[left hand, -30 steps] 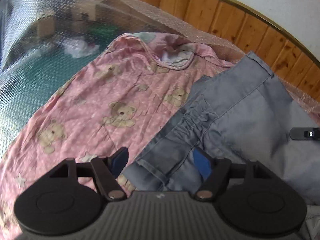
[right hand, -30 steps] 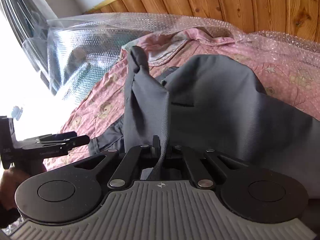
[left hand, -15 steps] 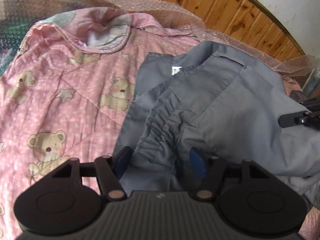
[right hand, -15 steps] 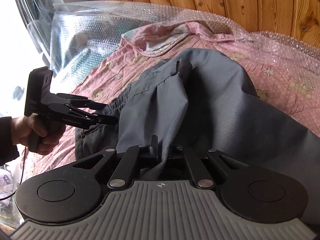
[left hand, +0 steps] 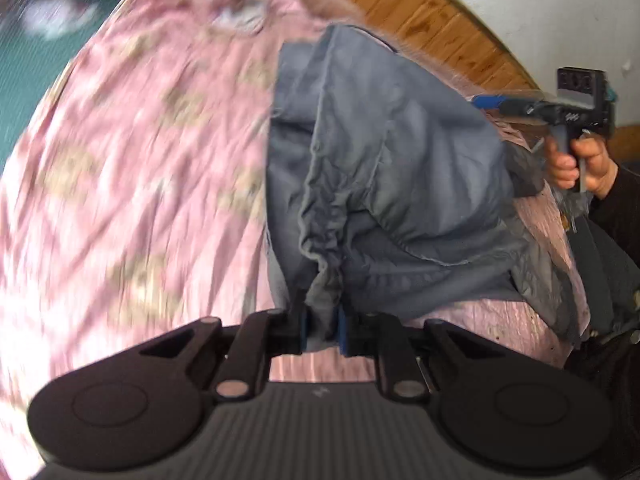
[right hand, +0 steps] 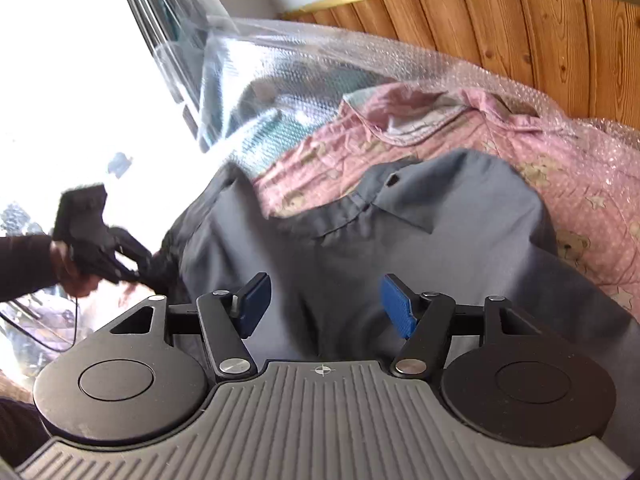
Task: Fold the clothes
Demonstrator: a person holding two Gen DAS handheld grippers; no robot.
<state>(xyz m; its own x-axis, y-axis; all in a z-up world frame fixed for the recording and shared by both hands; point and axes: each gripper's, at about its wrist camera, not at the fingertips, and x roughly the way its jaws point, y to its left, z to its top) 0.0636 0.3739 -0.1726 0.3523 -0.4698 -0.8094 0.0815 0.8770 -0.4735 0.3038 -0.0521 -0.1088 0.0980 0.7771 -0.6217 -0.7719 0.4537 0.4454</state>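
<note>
Left gripper (left hand: 322,330): jaws just closed, pinching gathered waistband of grey trousers (left hand: 384,168) at 6 o'clock. Right gripper (right hand: 320,306): jaws just opened wide, nothing pinched, grey cloth lying below. Trousers spread over pink bear-print blanket (right hand: 560,168), bubble wrap (right hand: 304,64) at 12 o'clock.

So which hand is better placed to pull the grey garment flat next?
Left. Its claw is shut on the grey garment at the gathered edge, while the right claw stands open above the cloth, gripping nothing.

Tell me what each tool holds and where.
Left tool has just closed on the grey trousers at the gathered waistband; right tool has just opened, holding nothing.
</note>
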